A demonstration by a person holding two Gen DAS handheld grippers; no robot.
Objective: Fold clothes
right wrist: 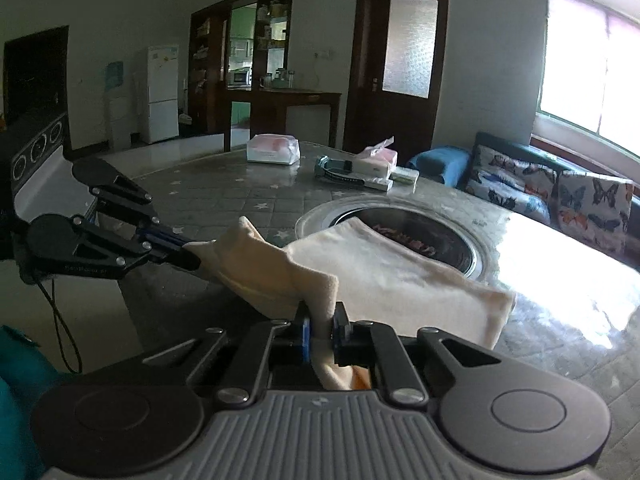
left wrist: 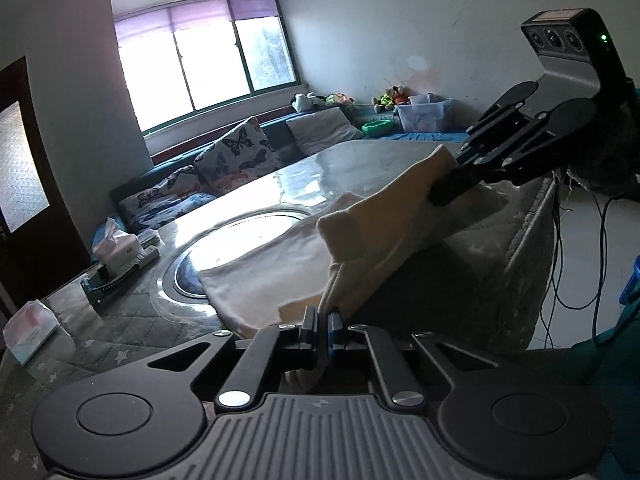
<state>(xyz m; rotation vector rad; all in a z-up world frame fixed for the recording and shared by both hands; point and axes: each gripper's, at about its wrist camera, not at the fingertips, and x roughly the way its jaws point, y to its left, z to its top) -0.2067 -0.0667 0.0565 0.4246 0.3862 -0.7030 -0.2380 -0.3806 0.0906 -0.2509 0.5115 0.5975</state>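
Note:
A cream-coloured cloth garment (left wrist: 280,264) (right wrist: 384,276) lies partly on the table, over the round inset in its middle. Its near edge is lifted off the table. My left gripper (left wrist: 322,322) is shut on one corner of that edge; in the right wrist view it appears at the left (right wrist: 192,254). My right gripper (right wrist: 320,322) is shut on the other corner, with cloth bunched between its fingers; in the left wrist view it appears at the right (left wrist: 444,192). The lifted edge hangs taut between the two grippers.
The table (right wrist: 240,200) has a grey star-patterned cover and a round glass inset (right wrist: 452,232). Tissue packs (right wrist: 274,148) and small boxes (right wrist: 376,168) sit at its far side. A sofa with butterfly cushions (left wrist: 236,152) lines the wall. Cables (left wrist: 560,248) hang beside the table.

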